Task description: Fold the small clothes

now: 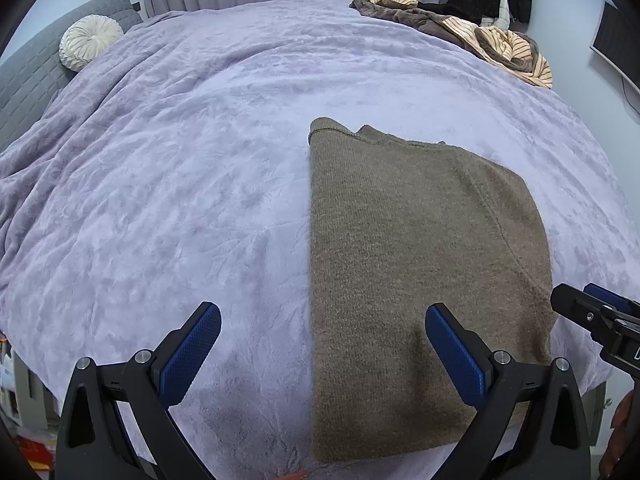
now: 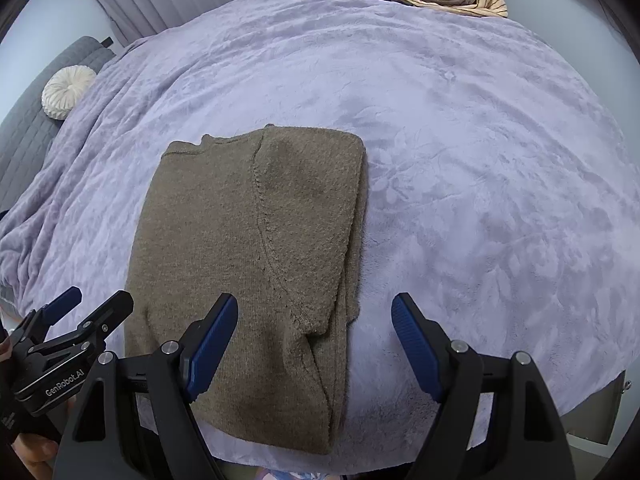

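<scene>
An olive-brown knit sweater [image 1: 416,264] lies flat on the lilac blanket, folded lengthwise into a long rectangle, its neckline at the far end. My left gripper [image 1: 322,316] hovers open above the sweater's near left edge, its right finger over the knit, its left finger over the blanket. In the right wrist view the same sweater [image 2: 256,256] shows a folded-in sleeve seam. My right gripper [image 2: 316,312] hangs open over the sweater's near right edge, nothing between its blue pads. Each gripper appears at the edge of the other's view.
The lilac blanket [image 1: 180,184] covers a wide bed. A heap of striped and brown clothes [image 1: 480,36] lies at the far right corner. A round white cushion [image 1: 90,46] rests against the grey headboard at far left. The bed's near edge runs just below the grippers.
</scene>
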Motion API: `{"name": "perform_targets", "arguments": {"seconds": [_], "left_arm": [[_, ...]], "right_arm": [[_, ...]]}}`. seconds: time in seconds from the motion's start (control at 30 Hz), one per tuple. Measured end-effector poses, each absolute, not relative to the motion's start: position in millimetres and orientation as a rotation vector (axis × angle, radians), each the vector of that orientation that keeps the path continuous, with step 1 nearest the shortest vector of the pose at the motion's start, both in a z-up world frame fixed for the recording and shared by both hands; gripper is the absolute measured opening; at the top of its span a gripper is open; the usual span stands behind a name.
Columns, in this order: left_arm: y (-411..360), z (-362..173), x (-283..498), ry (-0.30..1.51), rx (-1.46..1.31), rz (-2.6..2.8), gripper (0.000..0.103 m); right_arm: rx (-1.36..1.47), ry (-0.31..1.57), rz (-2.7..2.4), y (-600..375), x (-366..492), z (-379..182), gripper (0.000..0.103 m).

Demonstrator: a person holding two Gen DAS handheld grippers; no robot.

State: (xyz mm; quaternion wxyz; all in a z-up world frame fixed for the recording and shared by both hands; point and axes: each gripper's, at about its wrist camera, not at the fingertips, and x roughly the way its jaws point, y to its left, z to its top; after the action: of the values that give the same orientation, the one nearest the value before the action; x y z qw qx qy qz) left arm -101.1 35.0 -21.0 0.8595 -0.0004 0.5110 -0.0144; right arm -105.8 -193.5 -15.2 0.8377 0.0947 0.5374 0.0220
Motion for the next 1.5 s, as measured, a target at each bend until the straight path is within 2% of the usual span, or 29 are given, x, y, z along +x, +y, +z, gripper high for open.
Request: {"name": "perform_targets", "arguments": {"seconds": [1.5], "left_arm": [[38.2, -26.8, -103.9, 1.094, 0.008, -0.016, 0.102]], "right_arm": [[0.199, 1.142, 0.044, -190.3, -108.6, -17.5, 0.082]]}}
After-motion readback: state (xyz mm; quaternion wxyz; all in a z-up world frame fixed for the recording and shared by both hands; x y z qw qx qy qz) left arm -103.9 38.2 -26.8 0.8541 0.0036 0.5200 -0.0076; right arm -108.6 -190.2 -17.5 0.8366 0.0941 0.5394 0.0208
